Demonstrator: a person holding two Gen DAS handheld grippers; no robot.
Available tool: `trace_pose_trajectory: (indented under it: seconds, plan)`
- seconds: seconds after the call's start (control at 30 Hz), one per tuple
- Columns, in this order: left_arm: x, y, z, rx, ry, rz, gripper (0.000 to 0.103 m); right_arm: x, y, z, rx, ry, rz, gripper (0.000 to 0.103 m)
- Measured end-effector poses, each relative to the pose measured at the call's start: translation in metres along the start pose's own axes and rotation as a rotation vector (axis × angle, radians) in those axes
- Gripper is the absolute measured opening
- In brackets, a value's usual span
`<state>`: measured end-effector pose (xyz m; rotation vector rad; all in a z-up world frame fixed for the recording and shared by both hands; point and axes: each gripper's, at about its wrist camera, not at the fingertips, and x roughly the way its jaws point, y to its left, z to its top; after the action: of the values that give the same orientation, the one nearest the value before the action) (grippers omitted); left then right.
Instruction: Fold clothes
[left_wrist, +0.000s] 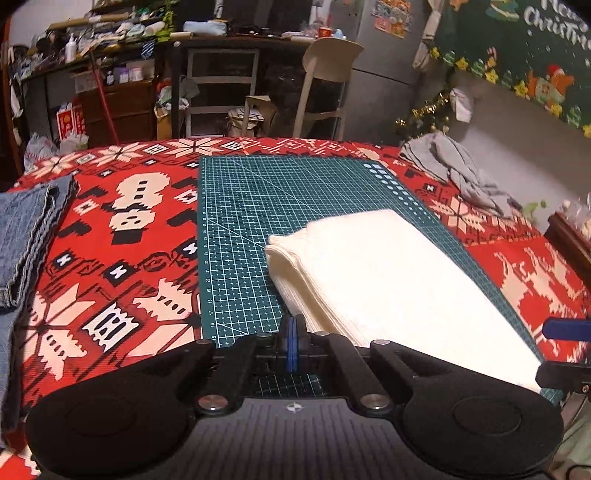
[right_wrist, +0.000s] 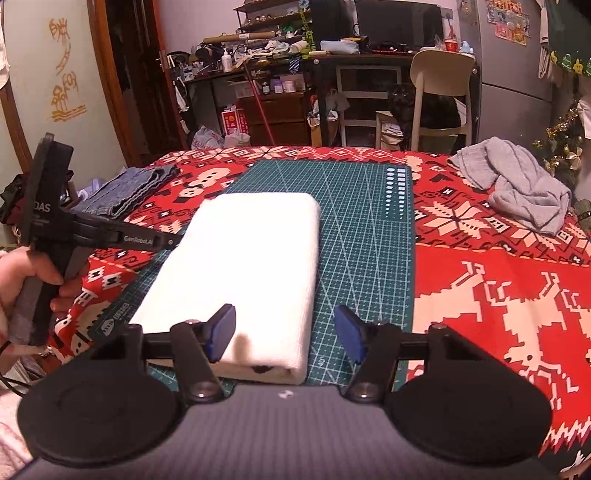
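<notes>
From the left wrist, the left gripper has its blue pads pressed together on nothing, just left of the folded white garment on the green cutting mat. The garment's long axis runs from near right to far left. Folded jeans lie far left.

From the right wrist, the right gripper is spread wide over the garment's near end; a grey garment is crumpled far right.

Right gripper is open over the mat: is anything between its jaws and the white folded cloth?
Nothing visible. The right gripper hangs open directly over the near end of the white folded cloth on the green cutting mat, with no object between them.
</notes>
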<state>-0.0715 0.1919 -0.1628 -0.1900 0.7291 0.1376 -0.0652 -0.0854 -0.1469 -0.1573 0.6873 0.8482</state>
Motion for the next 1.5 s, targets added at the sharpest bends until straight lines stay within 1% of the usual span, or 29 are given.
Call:
trace_pose_trajectory:
  seconds: [0.07, 0.27, 0.37, 0.4, 0.6, 0.77, 1.0, 1.2, 1.5]
  plan:
    - [-0.002, -0.003, -0.002, 0.016, 0.003, 0.006, 0.0, 0.0, 0.001, 0.0, -0.002, 0.0, 0.002, 0.064]
    - [-0.007, -0.006, -0.005, 0.025, 0.018, -0.01, 0.0, 0.002, 0.005, 0.003, -0.009, -0.001, 0.013, 0.063]
    - [-0.008, -0.007, -0.007, 0.023, 0.026, -0.019, 0.0, 0.003, 0.007, 0.005, -0.013, -0.002, 0.02, 0.057]
    - [-0.009, -0.007, -0.008, 0.022, 0.03, -0.021, 0.0, 0.004, 0.009, 0.006, -0.016, -0.003, 0.025, 0.056]
    - [-0.014, -0.015, -0.015, 0.047, 0.039, -0.016, 0.0, 0.01, 0.018, 0.011, -0.038, -0.002, 0.046, 0.056]
    - [-0.018, -0.015, -0.017, 0.035, 0.046, -0.029, 0.0, 0.018, 0.024, 0.013, -0.052, 0.012, 0.059, 0.056]
    - [-0.027, -0.024, -0.021, 0.079, 0.044, -0.026, 0.0, 0.024, 0.03, 0.012, -0.066, 0.028, 0.071, 0.056]
    - [-0.028, -0.023, -0.024, 0.072, 0.06, -0.042, 0.0, 0.027, 0.032, 0.012, -0.071, 0.032, 0.079, 0.056]
    - [-0.034, -0.035, -0.033, 0.099, 0.079, -0.074, 0.0, 0.027, 0.033, 0.012, -0.073, 0.036, 0.084, 0.056]
